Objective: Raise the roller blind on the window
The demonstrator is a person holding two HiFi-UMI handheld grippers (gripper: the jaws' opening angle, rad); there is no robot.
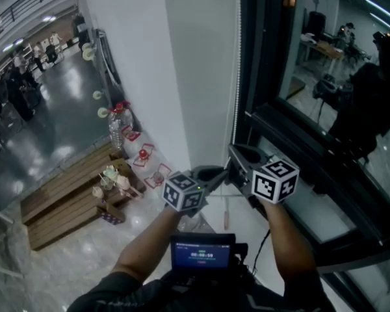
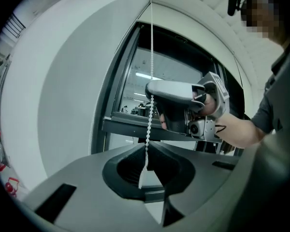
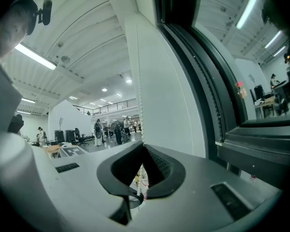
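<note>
Head view looks down on both my claws, brought together at the left edge of the dark window frame [image 1: 260, 77], just beside the white wall [image 1: 182, 77]. The roller blind's bead chain [image 1: 237, 77] hangs there, its long axis straight up and down, close against the frame's edge.

My left claw [image 1: 222, 173] is closed on the chain. In the left gripper view the beads [image 2: 151, 57] drop from the top of the window and enter the point where the jaws [image 2: 147, 146] meet. The same view shows my right claw [image 2: 152, 93] pinching the chain higher up, so the left sits below the right.

My right claw [image 3: 142, 146] is clamped tight too. In the right gripper view the chain [image 3: 139, 105] comes down plumb into the closed tips and runs on below them.

As for writing, each marker cube [image 1: 184, 192] carries black-and-white square patterns. A small screen [image 1: 201, 253] at my chest shows pale digits on blue, too small to read.
</note>
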